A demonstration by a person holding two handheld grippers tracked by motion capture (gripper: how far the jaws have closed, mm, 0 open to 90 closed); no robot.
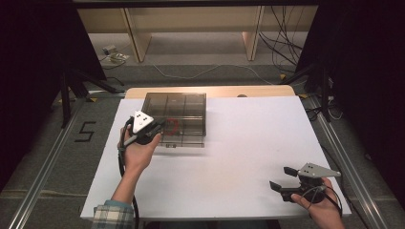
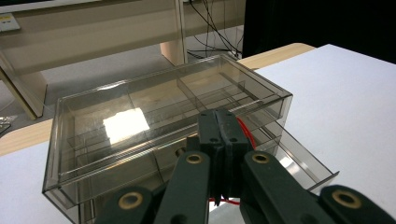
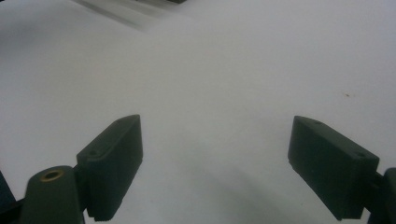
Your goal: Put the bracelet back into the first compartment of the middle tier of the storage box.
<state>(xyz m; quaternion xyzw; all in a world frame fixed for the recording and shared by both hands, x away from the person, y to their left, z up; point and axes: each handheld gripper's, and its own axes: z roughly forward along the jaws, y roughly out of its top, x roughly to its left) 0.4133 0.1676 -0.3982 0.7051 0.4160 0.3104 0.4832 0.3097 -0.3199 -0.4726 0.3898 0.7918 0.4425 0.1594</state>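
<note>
Left hand-held gripper (image 1: pixel 160 130) clamped at drawer box (image 1: pixel 184 102); right hand-held gripper (image 1: pixel 282 178) spread.

The high view looks forward and down from above the person's side, taking in the whole white-covered table (image 1: pixel 229 162) and the floor beyond. The left gripper view sits low and close behind its jaws, facing the smoky transparent plastic drawer box (image 2: pixel 154 112), also seen from above (image 1: pixel 184 107). The right gripper view looks down, near the bare white surface (image 3: pixel 224 70).
</note>
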